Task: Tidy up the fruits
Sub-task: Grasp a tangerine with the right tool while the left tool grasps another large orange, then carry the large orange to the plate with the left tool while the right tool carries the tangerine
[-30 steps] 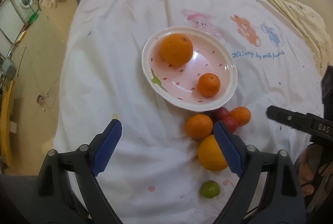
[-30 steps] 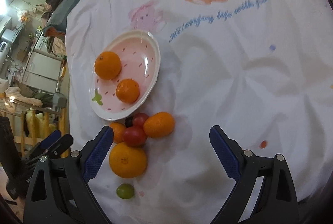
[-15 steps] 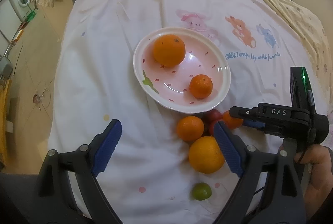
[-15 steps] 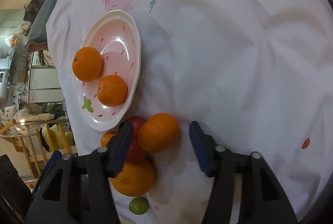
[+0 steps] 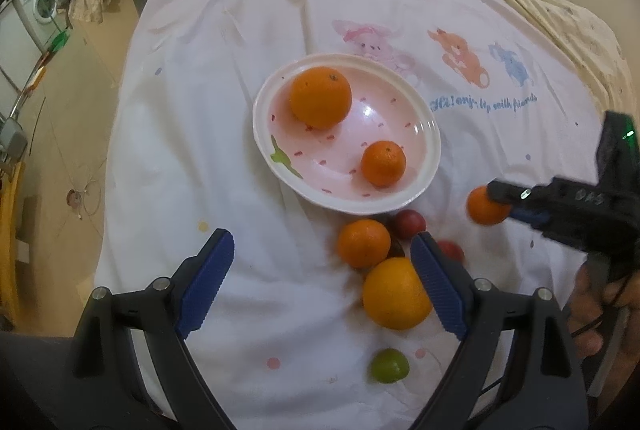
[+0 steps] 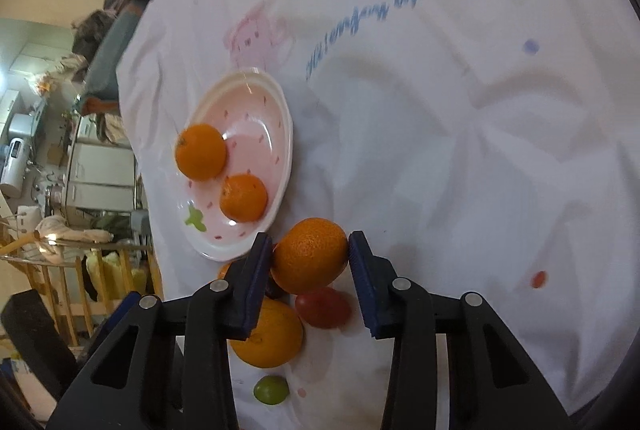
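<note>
While right gripper clamps mandarin, bowl rim adjacent.

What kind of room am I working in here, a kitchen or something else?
Most likely a lived-in home, not a kitchen counter: the fruit sits on a white cartoon-print sheet that looks like bedding, a washing machine stands in the far corner, and clothes are piled behind.
</note>
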The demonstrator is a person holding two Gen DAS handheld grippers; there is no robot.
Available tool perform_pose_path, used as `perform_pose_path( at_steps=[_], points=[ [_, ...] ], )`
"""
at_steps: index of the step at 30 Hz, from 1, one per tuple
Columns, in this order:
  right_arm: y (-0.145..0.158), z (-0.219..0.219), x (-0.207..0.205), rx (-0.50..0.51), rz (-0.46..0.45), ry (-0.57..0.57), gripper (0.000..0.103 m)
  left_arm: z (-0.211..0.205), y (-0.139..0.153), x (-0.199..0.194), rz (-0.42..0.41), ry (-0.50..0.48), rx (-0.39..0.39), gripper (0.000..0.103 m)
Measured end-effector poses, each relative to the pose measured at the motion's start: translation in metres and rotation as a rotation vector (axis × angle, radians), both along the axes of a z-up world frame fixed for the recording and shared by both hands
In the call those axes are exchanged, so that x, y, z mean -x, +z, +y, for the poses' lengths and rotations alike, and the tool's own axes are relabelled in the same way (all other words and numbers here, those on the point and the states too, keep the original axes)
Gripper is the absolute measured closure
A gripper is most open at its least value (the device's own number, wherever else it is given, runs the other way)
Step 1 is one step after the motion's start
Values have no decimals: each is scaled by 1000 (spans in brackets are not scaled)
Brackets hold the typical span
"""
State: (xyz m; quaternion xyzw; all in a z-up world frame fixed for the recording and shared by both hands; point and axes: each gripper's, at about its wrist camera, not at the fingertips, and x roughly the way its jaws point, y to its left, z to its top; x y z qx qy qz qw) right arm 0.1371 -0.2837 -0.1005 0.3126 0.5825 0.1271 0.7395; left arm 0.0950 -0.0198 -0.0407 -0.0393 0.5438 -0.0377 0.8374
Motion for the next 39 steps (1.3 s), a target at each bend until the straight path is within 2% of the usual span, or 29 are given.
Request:
perform_pose_path(
  at_steps=[7,13,21,22,24,25,33,39],
  points=[
    [23,-21,9,-37,-77,-57,62,-34,-19,5,118,-14,36,15],
    [25,-35,11,-61,-85,-95,62,-73,-48,6,216,-71,-41,15],
    [26,-42,10,-93,-87,-105,62,-92,-69,2,275,-77,-121,16],
    [26,-42,10,-95,-88,-105,62,-92,-70,2,278,-75,-124,19],
    [26,-42,10,-99,-90,-103,62,-92,-72,1,283,-75,-130,33],
    [26,-41,10,-99,-91,-101,62,-92,-74,0,290,-75,-131,44],
    [28,-38,9,-100,-94,-90,62,-85,-65,0,293,-80,-97,48],
    [30,-34,7,-92,-101,-81,62,-75,-32,12,251,-75,-61,49]
  ],
)
